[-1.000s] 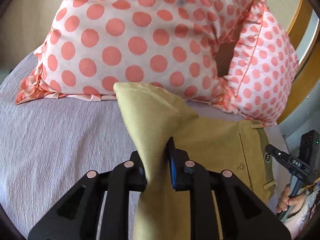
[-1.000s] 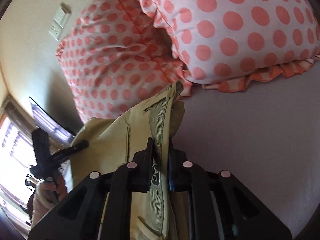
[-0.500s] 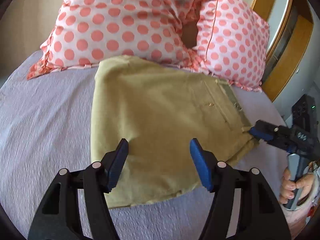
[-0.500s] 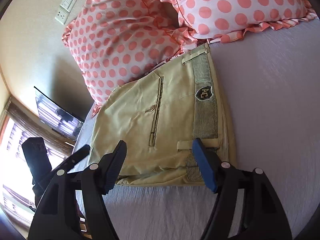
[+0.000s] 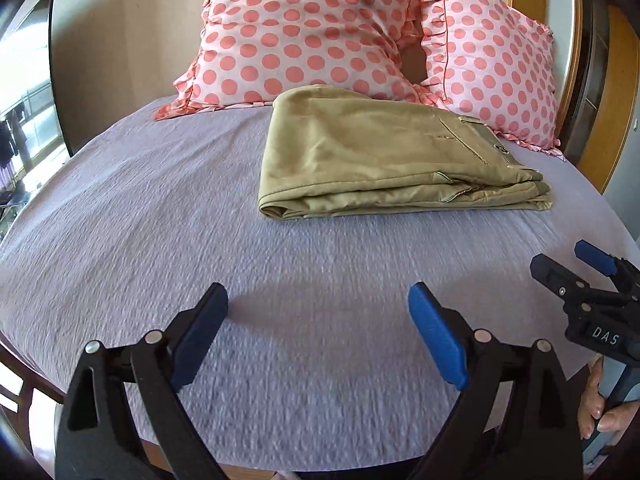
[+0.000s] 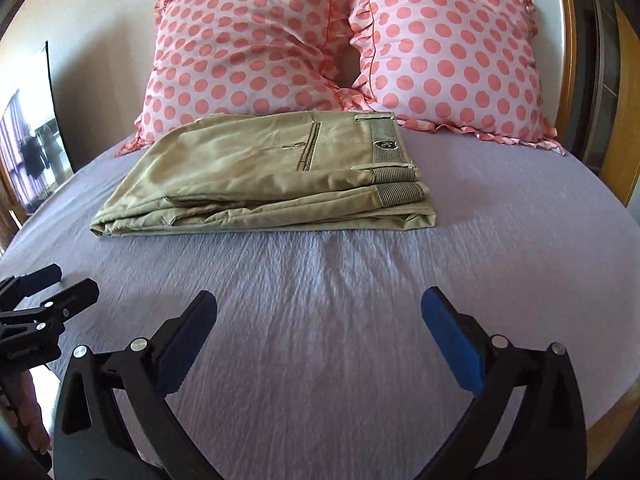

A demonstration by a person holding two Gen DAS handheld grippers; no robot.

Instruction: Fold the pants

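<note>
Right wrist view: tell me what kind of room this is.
Most likely a bedroom: the folded pants lie on a bed with a lilac sheet, two polka-dot pillows stand against the wall, and a wooden bed frame runs beside them.

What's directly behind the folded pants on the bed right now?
Two polka-dot pillows stand behind the folded pants, against the wall. The pants' far edge meets the left pillow's frill; whether it covers any of the frill cannot be seen.
</note>
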